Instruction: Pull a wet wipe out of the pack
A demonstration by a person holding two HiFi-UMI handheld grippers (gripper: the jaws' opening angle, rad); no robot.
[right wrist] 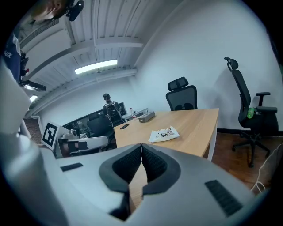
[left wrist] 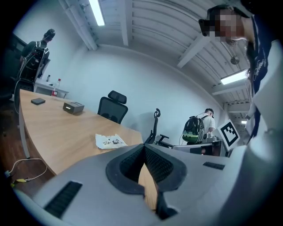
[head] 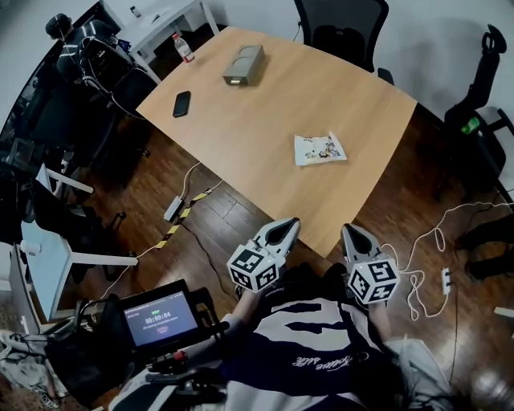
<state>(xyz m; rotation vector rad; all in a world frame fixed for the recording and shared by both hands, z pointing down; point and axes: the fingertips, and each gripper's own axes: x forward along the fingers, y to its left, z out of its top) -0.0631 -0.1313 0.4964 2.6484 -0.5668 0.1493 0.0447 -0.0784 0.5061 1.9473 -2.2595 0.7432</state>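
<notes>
Hovering off the surface's [head: 265, 120] near corner, my left gripper [head: 287, 226] and right gripper [head: 350, 233] are closed and empty; wipe pack [head: 320, 148] lies untouched toward the right edge, nothing pulled yet.

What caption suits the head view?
Left gripper and right gripper, both shut and empty, near the table edge; wipe pack untouched.

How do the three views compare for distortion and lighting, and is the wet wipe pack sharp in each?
Head view: fisheye bows the table edges, even light, wet wipe pack sharp. Left gripper view: round black vignette, glaring ceiling light, pack small but clear. Right gripper view: likewise, pack clear.
</notes>
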